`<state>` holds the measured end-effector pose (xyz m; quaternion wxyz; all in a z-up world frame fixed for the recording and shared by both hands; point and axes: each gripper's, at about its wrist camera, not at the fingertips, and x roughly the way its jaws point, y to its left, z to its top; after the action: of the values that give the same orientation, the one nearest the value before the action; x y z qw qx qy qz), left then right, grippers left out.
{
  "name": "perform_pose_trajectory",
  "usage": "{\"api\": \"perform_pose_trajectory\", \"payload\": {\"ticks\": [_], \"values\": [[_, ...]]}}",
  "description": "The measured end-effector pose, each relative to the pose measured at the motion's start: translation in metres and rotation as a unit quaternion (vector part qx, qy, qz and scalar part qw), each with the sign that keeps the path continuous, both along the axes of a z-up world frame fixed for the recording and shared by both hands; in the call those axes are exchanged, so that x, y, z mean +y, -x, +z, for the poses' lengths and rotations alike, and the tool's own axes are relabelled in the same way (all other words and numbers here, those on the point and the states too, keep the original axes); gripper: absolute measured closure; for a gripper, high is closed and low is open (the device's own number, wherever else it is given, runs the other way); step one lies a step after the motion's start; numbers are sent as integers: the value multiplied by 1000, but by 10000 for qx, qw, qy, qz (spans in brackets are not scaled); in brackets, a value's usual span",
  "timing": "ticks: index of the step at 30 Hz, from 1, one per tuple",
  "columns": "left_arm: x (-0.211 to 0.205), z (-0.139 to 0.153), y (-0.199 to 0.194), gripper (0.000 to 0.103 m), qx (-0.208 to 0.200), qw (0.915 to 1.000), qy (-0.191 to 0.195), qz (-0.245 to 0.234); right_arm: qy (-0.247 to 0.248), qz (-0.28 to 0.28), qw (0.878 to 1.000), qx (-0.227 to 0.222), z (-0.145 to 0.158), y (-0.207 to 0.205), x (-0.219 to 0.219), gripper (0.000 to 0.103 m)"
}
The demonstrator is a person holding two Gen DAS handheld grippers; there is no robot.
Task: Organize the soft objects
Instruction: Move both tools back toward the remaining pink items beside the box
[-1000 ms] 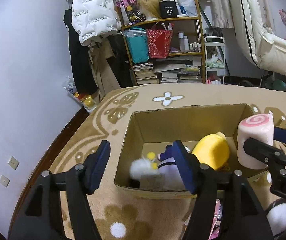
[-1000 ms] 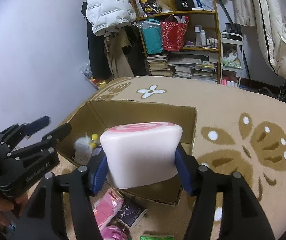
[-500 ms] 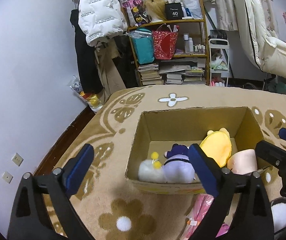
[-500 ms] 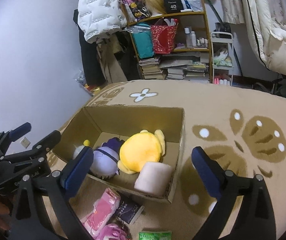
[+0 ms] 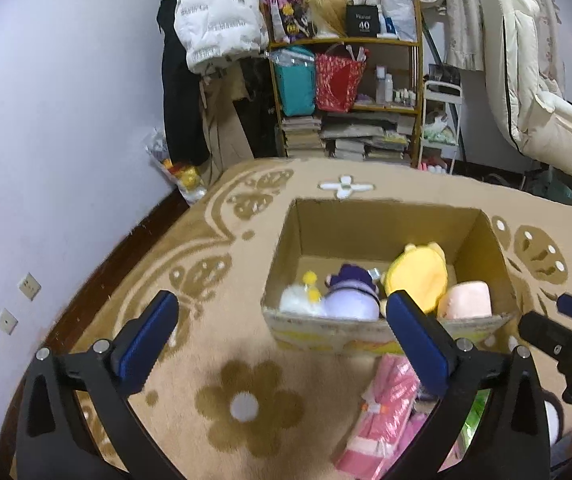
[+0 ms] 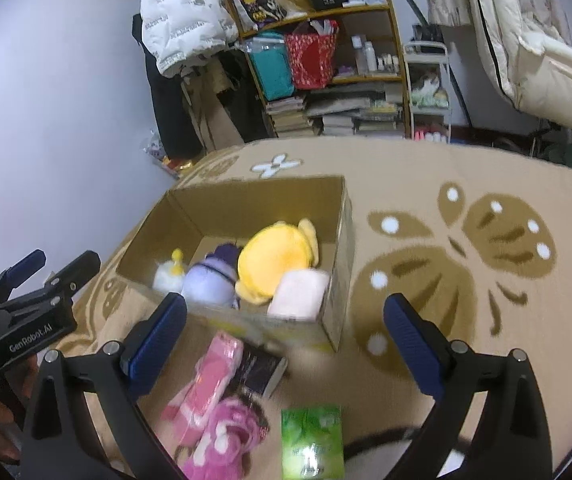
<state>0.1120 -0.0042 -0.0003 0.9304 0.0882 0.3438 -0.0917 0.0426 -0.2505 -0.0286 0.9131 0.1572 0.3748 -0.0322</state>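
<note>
Carpet point(image 5: 222, 320) beneath both grippers, jaws spread wide.

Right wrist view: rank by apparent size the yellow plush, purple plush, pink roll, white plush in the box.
1. yellow plush
2. purple plush and pink roll, too close to call
3. white plush, partly hidden by the box wall

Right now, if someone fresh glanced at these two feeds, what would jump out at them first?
The open cardboard box on the patterned rug, with soft toys lined along its near wall: a yellow plush, a purple one, a small white one and a pale pink roll. In front of the box lie pink packets and a green pack, between the open fingers of the right gripper. The left gripper is open too, empty.
</note>
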Motion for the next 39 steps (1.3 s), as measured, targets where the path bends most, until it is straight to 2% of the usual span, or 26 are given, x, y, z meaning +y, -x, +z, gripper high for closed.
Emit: {"api": "perform_pose_trajectory", "payload": {"ticks": [6, 15, 25, 29, 34, 39], "values": [[4, -16, 1, 0, 568, 9983, 145, -20, -263, -44, 9982, 540, -15, 11, 0, 0], [-2, -44, 0, 1, 1156, 9931, 42, -199, -130, 298, 9953, 908, -29, 16, 21, 1], [-13, -75, -10, 1, 1755, 9837, -48, -387, 22, 944, 9829, 1581, -58, 8, 47, 18], [-18, -86, -12, 1, 1989, 9787, -32, -515, 51, 1123, 9768, 1822, -70, 6, 56, 19], [-30, -105, -11, 1, 2180, 9732, -285, -676, 10, 1237, 9737, 1915, -76, 6, 60, 19], [-37, -115, -9, 1, 2319, 9690, -296, -799, -88, 1335, 9678, 2134, -89, 2, 64, 26]]}}
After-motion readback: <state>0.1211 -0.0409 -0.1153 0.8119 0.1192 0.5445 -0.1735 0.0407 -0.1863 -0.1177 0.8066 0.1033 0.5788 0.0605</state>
